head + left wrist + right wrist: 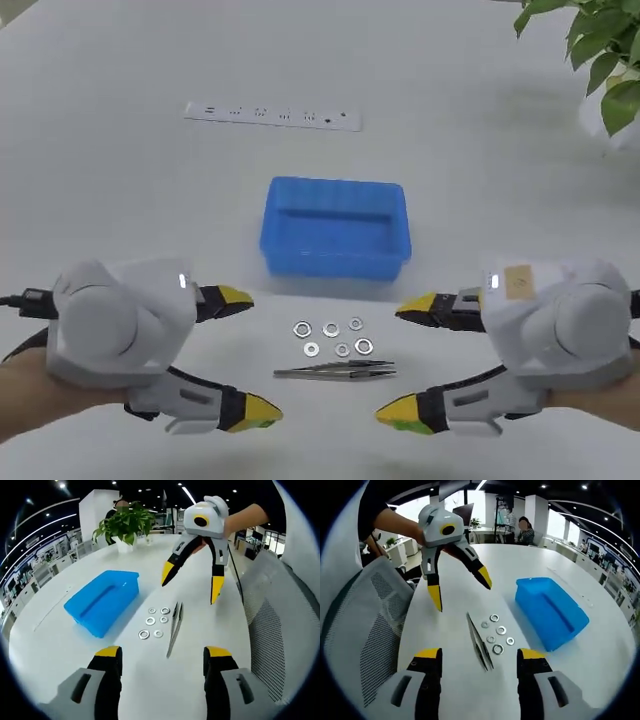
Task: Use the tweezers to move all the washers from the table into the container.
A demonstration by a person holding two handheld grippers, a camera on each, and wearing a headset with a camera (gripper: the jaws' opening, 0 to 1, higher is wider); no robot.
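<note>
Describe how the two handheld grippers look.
Both the left gripper and right gripper have rounded white housings and black curved jaws tipped yellow. A black cable leaves the left one; a tan label sits on the right one.

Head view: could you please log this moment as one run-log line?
left gripper open, empty | right gripper open, empty | tweezers on table, ungrasped | six washers beside tweezers | container empty

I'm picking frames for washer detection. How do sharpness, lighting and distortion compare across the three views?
Head view: soft and washed out, the washers pale against the white table. Left gripper view: fisheye bends the table edge, washers crisper. Right gripper view: same curving, tweezers sharp, contrast stronger.
</note>
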